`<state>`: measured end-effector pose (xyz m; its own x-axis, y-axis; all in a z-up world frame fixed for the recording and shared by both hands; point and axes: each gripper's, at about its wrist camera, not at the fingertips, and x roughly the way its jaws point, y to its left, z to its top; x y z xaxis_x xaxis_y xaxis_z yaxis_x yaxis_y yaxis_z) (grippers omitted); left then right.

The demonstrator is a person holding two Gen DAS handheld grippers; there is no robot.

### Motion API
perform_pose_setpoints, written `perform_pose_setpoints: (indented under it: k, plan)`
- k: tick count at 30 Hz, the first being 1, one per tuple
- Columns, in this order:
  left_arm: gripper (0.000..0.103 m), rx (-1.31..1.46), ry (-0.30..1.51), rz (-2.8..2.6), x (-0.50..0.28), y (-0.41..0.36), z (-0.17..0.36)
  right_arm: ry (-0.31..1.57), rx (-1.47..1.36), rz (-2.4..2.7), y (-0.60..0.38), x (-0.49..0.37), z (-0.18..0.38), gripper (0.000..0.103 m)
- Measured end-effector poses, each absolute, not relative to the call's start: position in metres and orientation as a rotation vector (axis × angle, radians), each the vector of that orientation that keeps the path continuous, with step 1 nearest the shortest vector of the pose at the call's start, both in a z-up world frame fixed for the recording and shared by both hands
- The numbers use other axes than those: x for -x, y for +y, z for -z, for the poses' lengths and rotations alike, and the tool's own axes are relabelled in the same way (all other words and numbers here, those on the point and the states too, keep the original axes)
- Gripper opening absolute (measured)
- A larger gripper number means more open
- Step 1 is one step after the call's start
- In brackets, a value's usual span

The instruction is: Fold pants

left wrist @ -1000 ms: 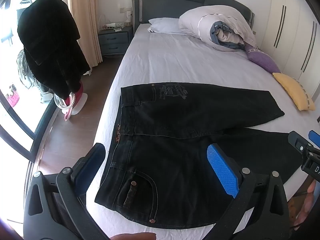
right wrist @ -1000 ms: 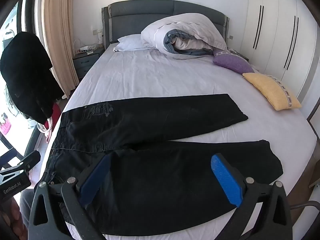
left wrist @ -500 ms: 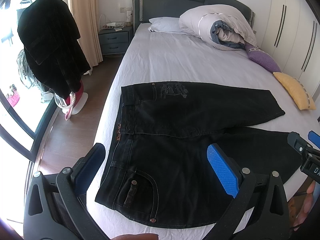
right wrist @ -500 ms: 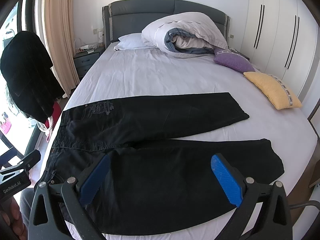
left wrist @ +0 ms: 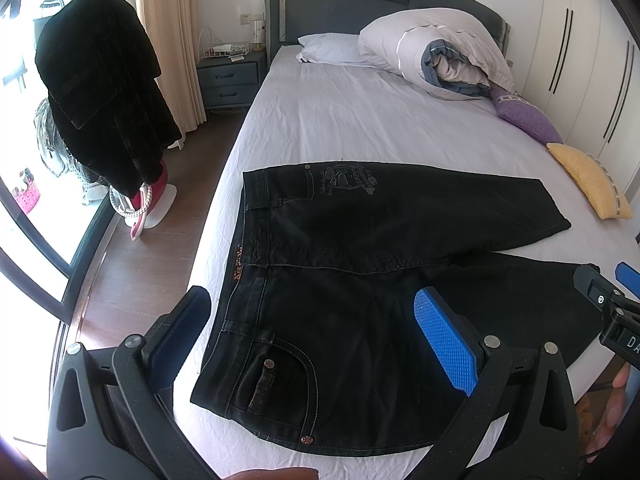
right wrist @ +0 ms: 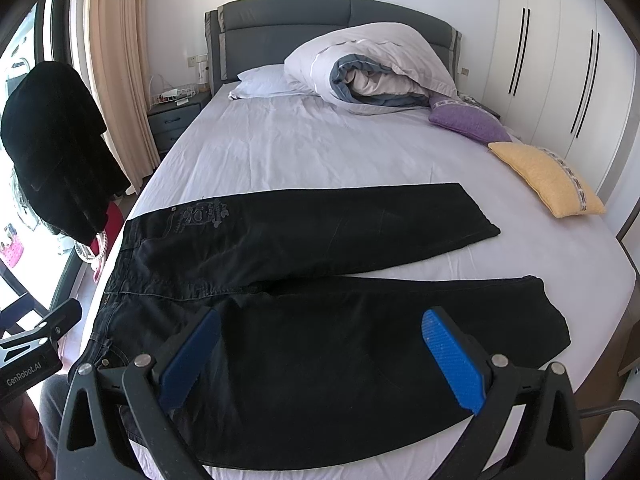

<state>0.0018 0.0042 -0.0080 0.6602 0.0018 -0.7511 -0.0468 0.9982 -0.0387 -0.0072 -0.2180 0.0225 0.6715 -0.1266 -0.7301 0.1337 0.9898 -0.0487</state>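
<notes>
On bed (left wrist: 360,120) | pants (left wrist: 360,272) flat, legs apart — hem near edge | both jaws wide

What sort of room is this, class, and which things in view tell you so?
Most likely a home bedroom. A made bed with a padded headboard fills the room, a nightstand stands beside it, and a built-in wardrobe lines the right wall. Black pants lie spread on the sheet.

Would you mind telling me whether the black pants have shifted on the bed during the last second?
No. In both wrist views the black pants lie spread as before, their far leg's hem the same way from the yellow cushion; only the cameras drifted slightly.
</notes>
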Motion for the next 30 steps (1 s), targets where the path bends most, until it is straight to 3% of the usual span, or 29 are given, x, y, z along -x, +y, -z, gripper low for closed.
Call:
perform_pose_setpoints:
  k: [30]
  plan:
    - [0.103, 0.053, 0.852, -0.029, 0.0013, 0.0035, 0.0063, 0.825, -0.011, 0.146, -0.2178, 0.0063, -0.0205, 0.103]
